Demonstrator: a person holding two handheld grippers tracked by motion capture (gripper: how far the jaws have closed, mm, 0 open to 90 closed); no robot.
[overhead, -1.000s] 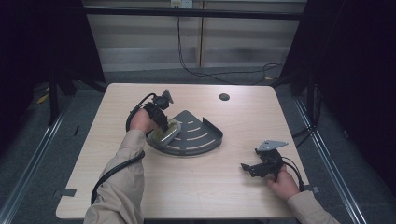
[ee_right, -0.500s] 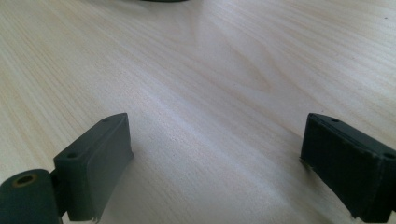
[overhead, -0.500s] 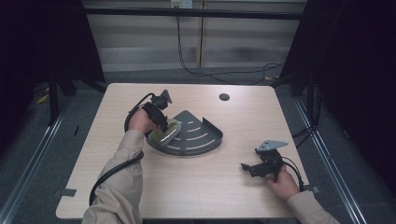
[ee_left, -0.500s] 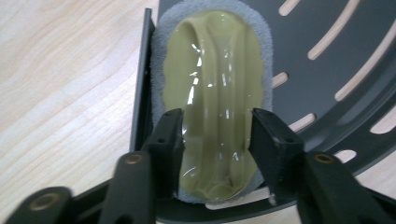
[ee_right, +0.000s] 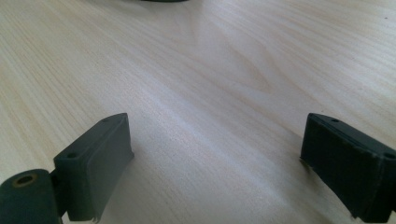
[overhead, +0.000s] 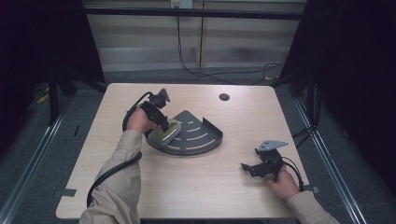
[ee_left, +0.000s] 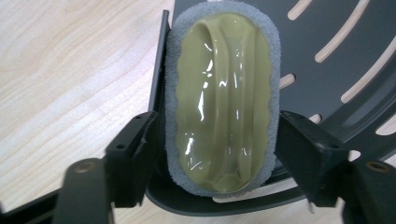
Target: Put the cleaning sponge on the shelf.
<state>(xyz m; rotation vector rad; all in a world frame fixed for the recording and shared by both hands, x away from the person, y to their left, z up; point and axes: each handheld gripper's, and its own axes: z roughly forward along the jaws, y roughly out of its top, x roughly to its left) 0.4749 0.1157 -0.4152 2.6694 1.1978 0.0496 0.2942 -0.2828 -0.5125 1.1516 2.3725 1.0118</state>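
Note:
An oval sponge (ee_left: 224,98) with a glossy olive top and a grey foam rim lies at the left edge of a dark grey slotted corner tray (ee_left: 336,60). My left gripper (ee_left: 218,123) straddles the sponge. Its jaws have just been opening and now stand beside the foam without pressing on it. In the high view the sponge (overhead: 164,131) sits in the tray (overhead: 203,140) at mid-table, under the left gripper (overhead: 162,126). My right gripper (overhead: 247,169) rests near the table's front right, open, with bare wood between the jaws (ee_right: 215,135).
The light wooden table (overhead: 201,186) has a small dark round hole (overhead: 224,97) near its far edge. Cables trail from both grippers. Metal rails and dark floor surround the table.

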